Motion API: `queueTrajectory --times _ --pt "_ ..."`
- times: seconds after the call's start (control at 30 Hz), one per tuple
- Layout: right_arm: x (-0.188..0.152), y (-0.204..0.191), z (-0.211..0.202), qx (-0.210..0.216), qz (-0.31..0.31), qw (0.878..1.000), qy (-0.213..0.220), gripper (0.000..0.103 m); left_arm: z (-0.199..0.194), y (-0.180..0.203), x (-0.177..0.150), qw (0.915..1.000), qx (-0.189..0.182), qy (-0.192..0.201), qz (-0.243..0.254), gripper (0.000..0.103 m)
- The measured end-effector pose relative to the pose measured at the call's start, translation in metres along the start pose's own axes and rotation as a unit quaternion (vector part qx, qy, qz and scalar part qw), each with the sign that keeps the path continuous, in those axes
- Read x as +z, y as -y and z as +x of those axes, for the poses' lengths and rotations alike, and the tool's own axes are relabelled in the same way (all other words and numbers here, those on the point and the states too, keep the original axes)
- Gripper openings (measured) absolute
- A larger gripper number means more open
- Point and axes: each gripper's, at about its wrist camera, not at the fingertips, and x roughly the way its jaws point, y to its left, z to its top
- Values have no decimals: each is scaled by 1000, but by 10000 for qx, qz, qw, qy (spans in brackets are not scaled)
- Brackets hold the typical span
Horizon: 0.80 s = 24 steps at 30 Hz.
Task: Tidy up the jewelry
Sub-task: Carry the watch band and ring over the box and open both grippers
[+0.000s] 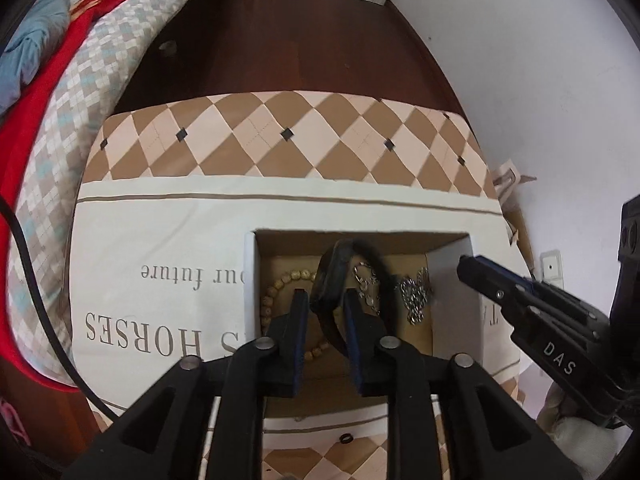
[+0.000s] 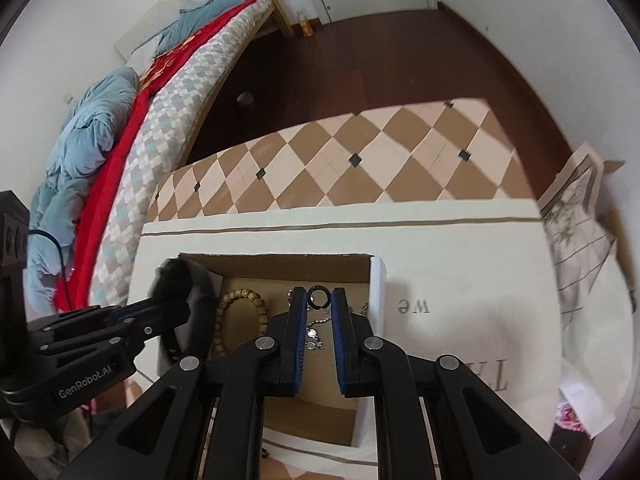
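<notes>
left wrist view. one left gripper (image 1: 325, 300), jaws closed on one black bangle (image 1: 334, 276); the bangle stands on edge between the two blue-lined fingers (image 1: 298, 320), its far arc blurred, held over the open box. one cardboard box (image 1: 250, 280) with white outer walls and brown inside, sunk in the middle of the near part of the cloth. in the box: one wooden bead bracelet (image 1: 272, 292) at the left, partly hidden by the left finger; one silver chain (image 1: 416, 296) at the right, against the right wall; one further silver piece (image 1: 366, 280) just right of the bangle, too small to name. one right gripper (image 1: 476, 272) enters from the right, its tip over the right wall of the box; from here i cannot tell what it holds. one patterned cloth (image 1: 160, 240), cream with grey lettering near, brown and pink diamonds far. one small black ring (image 1: 345, 438) lies on the cloth, near of the box. one bed (image 1: 100, 60) at far left with one red blanket (image 1: 32, 120).

right wrist view. one right gripper (image 2: 319, 298), fingers drawn in on one black ring (image 2: 319, 298) pinched upright at the very tips, above the box (image 2: 378, 300). inside, one bead bracelet (image 2: 236, 312) at left, silver chain pieces (image 2: 314, 334) in the middle between the fingers. one left gripper (image 2: 176, 300) at left with the black bangle (image 2: 188, 276) over the left wall of the box.
</notes>
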Motion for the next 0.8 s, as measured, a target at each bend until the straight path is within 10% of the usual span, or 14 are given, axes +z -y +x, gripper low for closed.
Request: queueTrajectory --times 0.07,0.1,0.33,0.43,0.57,0.8 --pt "3 0 -1 -1 28 10000 7 13 -4 0 3 9999 35 98 -23 73" --pt "4 -1 -2 -8 37 10000 7 13 -7 -2 5 9998 48 174 -54 80" --pt "6 -4 -20 -135 85 9997 166 58 -25 -15 8 9977 502 444 -103 95" --pt "4 -7 -25 -492 -19 9985 223 64 -32 -20 3 9956 755 542 -98 96" --pt "-11 -15 -28 -1345 -271 9904 185 97 -38 -23 -10 9898 1212 742 -35 99" --pt "-52 -21 -24 -1841 -366 9822 50 103 -37 -30 -39 9827 1634 868 0 103"
